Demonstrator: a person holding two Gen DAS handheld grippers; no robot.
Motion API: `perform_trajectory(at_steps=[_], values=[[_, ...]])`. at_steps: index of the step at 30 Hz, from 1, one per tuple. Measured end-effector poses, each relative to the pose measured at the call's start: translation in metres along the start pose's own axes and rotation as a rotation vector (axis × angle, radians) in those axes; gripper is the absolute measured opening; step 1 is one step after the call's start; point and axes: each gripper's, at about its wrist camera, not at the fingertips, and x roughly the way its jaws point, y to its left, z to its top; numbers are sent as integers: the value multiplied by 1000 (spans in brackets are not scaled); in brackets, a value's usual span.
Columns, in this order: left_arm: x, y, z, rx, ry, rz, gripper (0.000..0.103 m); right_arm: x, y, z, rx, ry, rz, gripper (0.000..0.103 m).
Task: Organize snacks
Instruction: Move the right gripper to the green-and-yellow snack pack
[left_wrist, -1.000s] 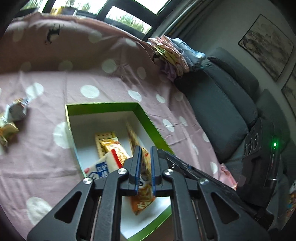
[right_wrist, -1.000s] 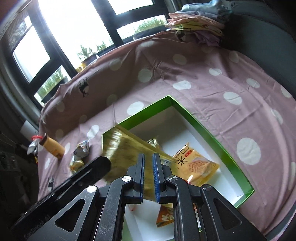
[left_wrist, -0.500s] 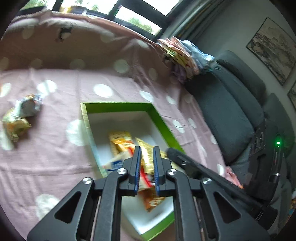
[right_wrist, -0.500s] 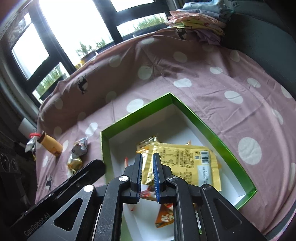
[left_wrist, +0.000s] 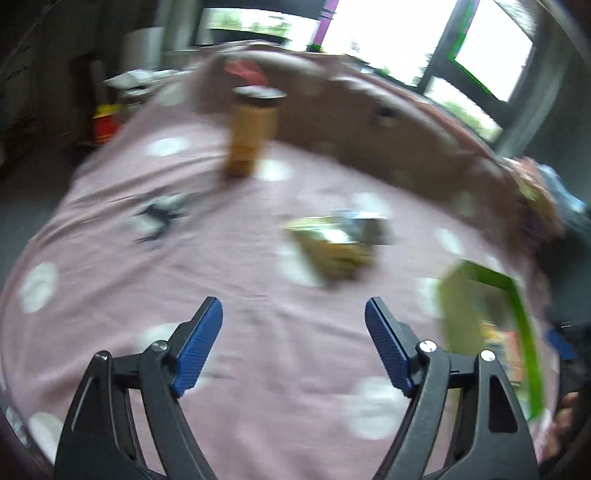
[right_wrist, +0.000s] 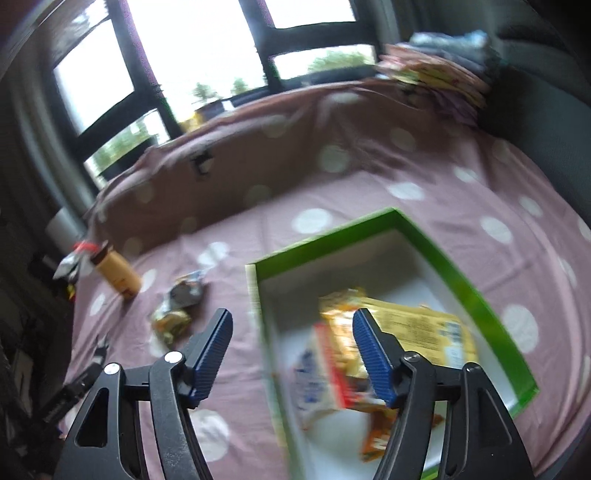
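A green box (right_wrist: 454, 262) with a white inside sits on the pink dotted cloth and holds several snack packets, a yellow packet (right_wrist: 417, 325) on top. My right gripper (right_wrist: 291, 343) is open and empty above the box's left edge. My left gripper (left_wrist: 293, 332) is open and empty over bare cloth. Ahead of it lie two crumpled snack packets (left_wrist: 336, 240), which also show in the right wrist view (right_wrist: 177, 306). A tan bottle (left_wrist: 251, 133) stands farther back; it also shows in the right wrist view (right_wrist: 118, 273). The box shows at the left wrist view's right edge (left_wrist: 517, 314).
A stack of folded cloths (right_wrist: 436, 77) lies at the far right by a dark grey sofa (right_wrist: 535, 103). Windows (right_wrist: 207, 48) run along the back. A red and yellow object (left_wrist: 105, 123) sits off the cloth's far left. Both views are motion-blurred.
Both grippers have opened. The yellow packet left the right gripper and lies in the box. The left gripper has swung left, away from the box, toward the loose packets and bottle.
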Motion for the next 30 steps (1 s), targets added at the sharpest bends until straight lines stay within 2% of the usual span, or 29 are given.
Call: perform_trajectory(at_steps=[3, 7, 10, 11, 13, 15, 17, 19, 21, 27, 28, 29, 30], values=[[18, 40, 0, -108, 67, 63, 79, 16, 42, -4, -104, 35, 27, 69], [30, 66, 3, -187, 117, 35, 79, 51, 105, -6, -261, 108, 111, 69], [31, 75, 4, -213, 137, 16, 80, 92, 145, -5, -313, 193, 200, 69], [31, 77, 4, -215, 145, 12, 80, 109, 156, -5, -321, 231, 212, 69], [28, 75, 5, -216, 149, 6, 80, 144, 174, -6, -343, 287, 172, 69], [27, 76, 8, -216, 149, 1, 80, 175, 184, -8, -361, 321, 112, 69], [28, 78, 9, -218, 148, -5, 80, 195, 187, -9, -344, 360, 111, 69], [29, 81, 9, -223, 151, 1, 80, 205, 188, -10, -330, 370, 121, 69], [31, 82, 9, -228, 159, 10, 80, 212, 189, -12, -346, 364, 93, 69], [31, 77, 9, -215, 163, -13, 80, 218, 194, -22, -377, 355, 77, 68], [31, 76, 9, -212, 162, -13, 80, 217, 195, -23, -383, 351, 73, 64], [31, 75, 9, -209, 163, -11, 80, 215, 196, -25, -391, 348, 67, 55], [31, 75, 9, -204, 163, -8, 80, 214, 196, -26, -401, 343, 64, 51]])
